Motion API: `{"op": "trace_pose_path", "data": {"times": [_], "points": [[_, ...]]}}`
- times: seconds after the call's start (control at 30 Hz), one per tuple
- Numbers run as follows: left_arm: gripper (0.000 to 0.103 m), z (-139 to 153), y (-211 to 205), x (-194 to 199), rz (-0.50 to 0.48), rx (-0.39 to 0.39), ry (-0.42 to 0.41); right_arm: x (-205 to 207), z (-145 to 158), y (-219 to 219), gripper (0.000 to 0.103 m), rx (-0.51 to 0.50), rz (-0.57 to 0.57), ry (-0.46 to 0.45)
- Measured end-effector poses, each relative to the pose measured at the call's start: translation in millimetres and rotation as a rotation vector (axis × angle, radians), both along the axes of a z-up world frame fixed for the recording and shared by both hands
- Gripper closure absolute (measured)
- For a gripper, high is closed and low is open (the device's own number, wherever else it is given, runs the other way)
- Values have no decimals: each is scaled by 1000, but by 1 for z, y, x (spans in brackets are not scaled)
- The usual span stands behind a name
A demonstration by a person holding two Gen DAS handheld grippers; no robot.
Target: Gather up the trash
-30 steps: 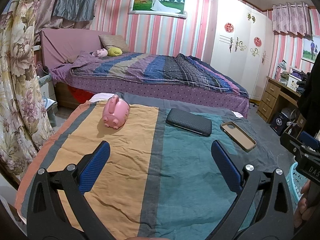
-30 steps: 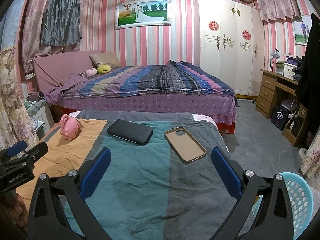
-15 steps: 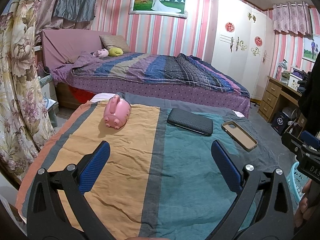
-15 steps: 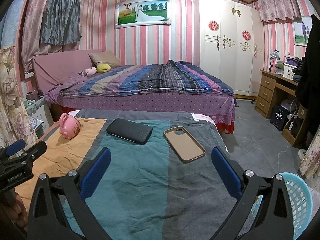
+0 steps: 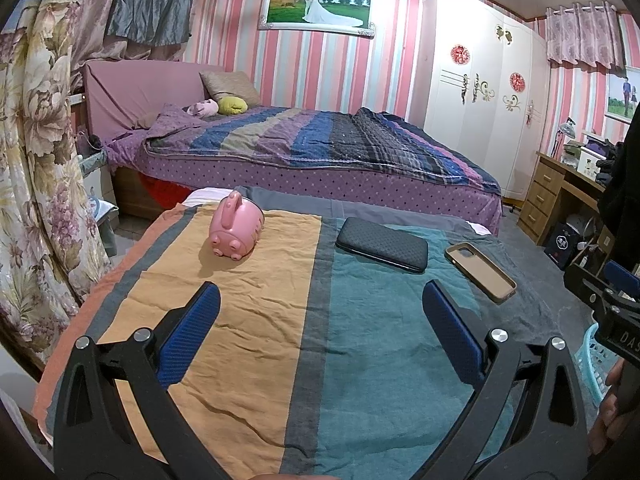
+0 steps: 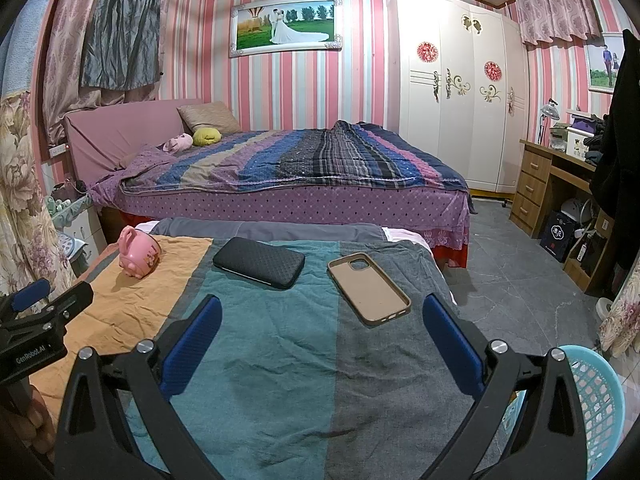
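Over the striped cloth (image 5: 256, 340) in orange, teal and grey that covers the bench, both tools hang with their blue-padded fingers spread wide and nothing between them. Against the pictures of a second ago very little has changed: in the left wrist view the pink piggy-bank-shaped toy (image 5: 237, 230) and the black textured flat case (image 5: 382, 244) sit slightly further right in the frame, so the left tool (image 5: 320, 308) has swung a touch to its left; the right tool (image 6: 322, 316) has barely drifted. Neither has closed, lowered or picked anything up.

Three things lie on the cloth, well apart from one another: the pink toy on the orange stripe, the black case on the teal one, and the tan empty phone shell (image 6: 368, 288) lying open side up on the grey stripe, nearest the right tool. A light blue plastic mesh basket (image 6: 596, 400) stands on the floor just beside the bench's right edge; what it holds cannot be seen.

For the task, the slight turn settles nothing. Which of the three counts as trash is not plain, though the basket looks like the likely place for it. Some items may already be in there, or all may lie on the cloth.
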State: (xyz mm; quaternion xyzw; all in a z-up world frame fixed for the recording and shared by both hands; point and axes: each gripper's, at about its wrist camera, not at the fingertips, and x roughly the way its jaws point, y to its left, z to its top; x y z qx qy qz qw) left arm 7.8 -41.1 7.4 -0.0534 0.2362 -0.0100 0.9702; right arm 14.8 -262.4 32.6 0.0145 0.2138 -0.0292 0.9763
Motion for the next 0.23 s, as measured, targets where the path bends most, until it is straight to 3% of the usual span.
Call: {"op": "trace_pose_path", "data": {"times": [0.23], "points": [[5,2,4,-1,22,25,-4,1,0,-3,5,1,-4,0]]}}
